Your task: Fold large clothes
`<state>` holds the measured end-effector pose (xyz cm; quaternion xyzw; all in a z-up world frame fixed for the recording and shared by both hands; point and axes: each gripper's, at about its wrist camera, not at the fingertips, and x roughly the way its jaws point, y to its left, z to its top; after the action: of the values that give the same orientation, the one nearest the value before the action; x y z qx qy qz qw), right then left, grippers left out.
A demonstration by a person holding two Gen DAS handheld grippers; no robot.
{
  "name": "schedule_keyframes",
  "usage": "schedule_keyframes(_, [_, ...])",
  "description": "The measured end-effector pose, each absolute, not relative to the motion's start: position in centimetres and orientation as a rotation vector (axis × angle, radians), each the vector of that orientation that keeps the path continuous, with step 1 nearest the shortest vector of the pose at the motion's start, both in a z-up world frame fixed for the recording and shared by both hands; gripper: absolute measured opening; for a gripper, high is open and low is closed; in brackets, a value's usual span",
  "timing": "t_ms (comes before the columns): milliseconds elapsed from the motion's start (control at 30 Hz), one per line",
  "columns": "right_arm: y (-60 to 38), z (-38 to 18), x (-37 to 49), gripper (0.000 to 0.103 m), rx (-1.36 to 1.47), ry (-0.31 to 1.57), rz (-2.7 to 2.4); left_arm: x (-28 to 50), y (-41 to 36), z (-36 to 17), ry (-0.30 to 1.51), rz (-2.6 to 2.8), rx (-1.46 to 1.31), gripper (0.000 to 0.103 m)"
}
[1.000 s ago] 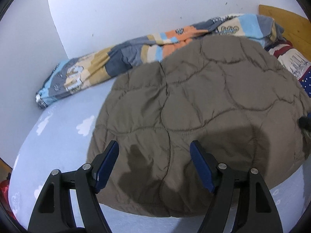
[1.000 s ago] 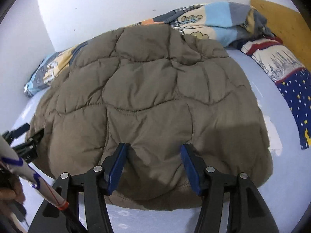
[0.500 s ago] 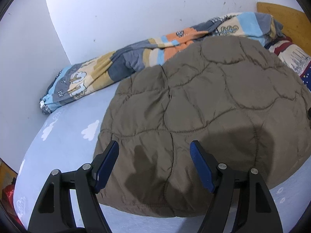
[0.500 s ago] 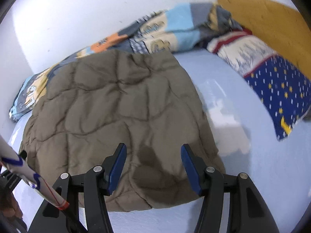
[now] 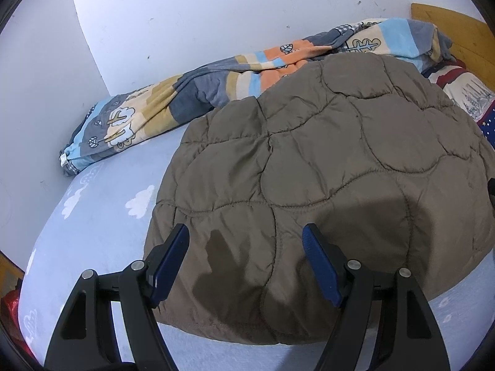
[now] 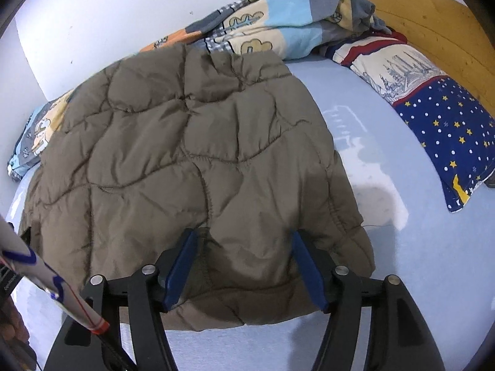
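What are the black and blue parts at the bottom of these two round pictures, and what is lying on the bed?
They are two hand-held grippers, one in each of a person's hands. Each carries a wide-angle camera looking forward between its own jaws, so each picture comes from one gripper. A brown quilted jacket lies spread on the light blue bed sheet. Behind it are a striped patterned blanket and, on the right, a starry pillow. The left gripper is open over the jacket, holding nothing. The right gripper is opening, with the jacket's near edge between its jaws.
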<state>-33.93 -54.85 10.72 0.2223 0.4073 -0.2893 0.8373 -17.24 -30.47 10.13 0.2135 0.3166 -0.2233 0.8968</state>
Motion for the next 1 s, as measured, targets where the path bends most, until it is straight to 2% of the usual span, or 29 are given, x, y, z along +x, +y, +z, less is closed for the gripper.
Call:
schedule_keyframes(300, [-52.3, 12.6, -32.7, 0.069, 0.365, 0.809, -0.532, -17.1, -30.2, 10.3, 0.657, -0.454, 0.430, 0.075])
schedule_keyframes(700, [-49.8, 10.4, -30.8, 0.070, 0.326, 0.883, -0.420, -16.4, -30.3, 9.6, 0.718, -0.463, 0.425, 0.075])
schedule_keyframes(1000, [-52.2, 11.9, -32.9, 0.073, 0.481, 0.800, -0.436, -13.8, -26.6, 11.0, 0.845, -0.477, 0.180, 0.076])
